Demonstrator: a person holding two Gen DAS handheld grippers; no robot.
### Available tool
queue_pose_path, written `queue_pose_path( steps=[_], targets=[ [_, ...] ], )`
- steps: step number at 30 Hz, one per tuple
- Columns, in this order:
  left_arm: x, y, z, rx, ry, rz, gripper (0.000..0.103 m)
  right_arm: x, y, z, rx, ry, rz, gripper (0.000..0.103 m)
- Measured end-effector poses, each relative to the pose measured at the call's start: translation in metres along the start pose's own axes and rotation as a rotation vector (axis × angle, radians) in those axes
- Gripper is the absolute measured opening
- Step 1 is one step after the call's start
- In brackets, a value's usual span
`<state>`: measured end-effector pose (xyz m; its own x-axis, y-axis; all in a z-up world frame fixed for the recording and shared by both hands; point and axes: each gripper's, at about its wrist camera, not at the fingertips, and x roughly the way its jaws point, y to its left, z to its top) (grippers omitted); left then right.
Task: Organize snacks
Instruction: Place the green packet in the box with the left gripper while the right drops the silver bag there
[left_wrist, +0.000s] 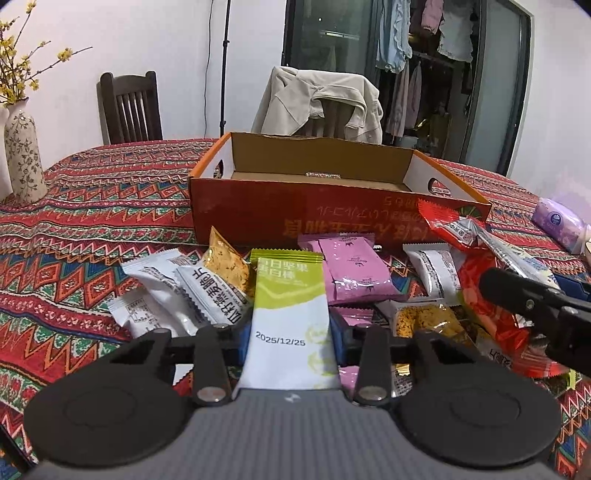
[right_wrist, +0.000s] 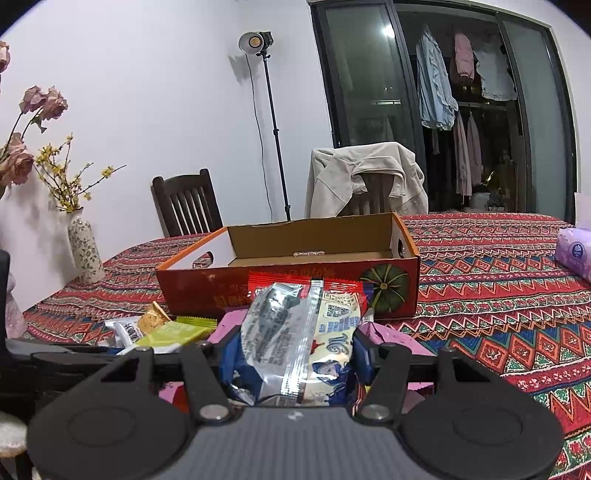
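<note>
Green snack packet (left_wrist: 290, 314) clamped in left gripper (left_wrist: 291, 338), long axis toward box (left_wrist: 332, 206); right gripper (right_wrist: 295, 354) seemingly clamped on silver packet (right_wrist: 295, 332).

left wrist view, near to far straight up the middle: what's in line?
Left gripper → green-and-white snack packet between its fingers → orange cardboard box → chair draped with a beige jacket
</note>
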<state>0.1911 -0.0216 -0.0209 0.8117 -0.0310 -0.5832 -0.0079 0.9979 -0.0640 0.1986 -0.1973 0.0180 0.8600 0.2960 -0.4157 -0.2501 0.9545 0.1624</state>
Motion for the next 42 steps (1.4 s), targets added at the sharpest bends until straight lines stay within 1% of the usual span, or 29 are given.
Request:
queue_pose_path(
  steps=[6, 12, 18, 23, 27, 30, 33, 37, 42],
  targets=[
    [-0.014, 0.003, 0.003, -0.004, -0.037, -0.012, 0.04, -0.004, 0.001, 0.001, -0.003, -0.007, 0.001, 0.058],
    [-0.034, 0.004, 0.019, 0.006, -0.109, -0.038, 0.04, -0.011, 0.002, 0.01, -0.023, -0.04, -0.002, 0.058],
    [-0.048, -0.001, 0.046, 0.037, -0.204, -0.029, 0.04, -0.01, 0.005, 0.032, -0.082, -0.09, -0.024, 0.058],
    [-0.051, -0.004, 0.072, 0.046, -0.274, 0.004, 0.04, -0.004, 0.002, 0.06, -0.102, -0.13, -0.028, 0.058],
    [-0.045, -0.005, 0.093, 0.04, -0.306, 0.0, 0.04, 0.003, 0.002, 0.083, -0.129, -0.155, -0.034, 0.058],
    [-0.038, -0.008, 0.109, 0.047, -0.332, 0.011, 0.04, 0.015, 0.0, 0.102, -0.134, -0.155, -0.038, 0.058],
    [-0.027, -0.01, 0.124, 0.038, -0.339, 0.012, 0.04, 0.029, -0.001, 0.119, -0.128, -0.153, -0.04, 0.058],
    [-0.007, -0.007, 0.142, 0.013, -0.337, 0.031, 0.04, 0.06, -0.003, 0.138, -0.114, -0.124, -0.062, 0.058],
    [0.026, 0.002, 0.161, -0.032, -0.315, 0.04, 0.04, 0.107, -0.011, 0.149, -0.076, -0.068, -0.069, 0.058]
  ],
)
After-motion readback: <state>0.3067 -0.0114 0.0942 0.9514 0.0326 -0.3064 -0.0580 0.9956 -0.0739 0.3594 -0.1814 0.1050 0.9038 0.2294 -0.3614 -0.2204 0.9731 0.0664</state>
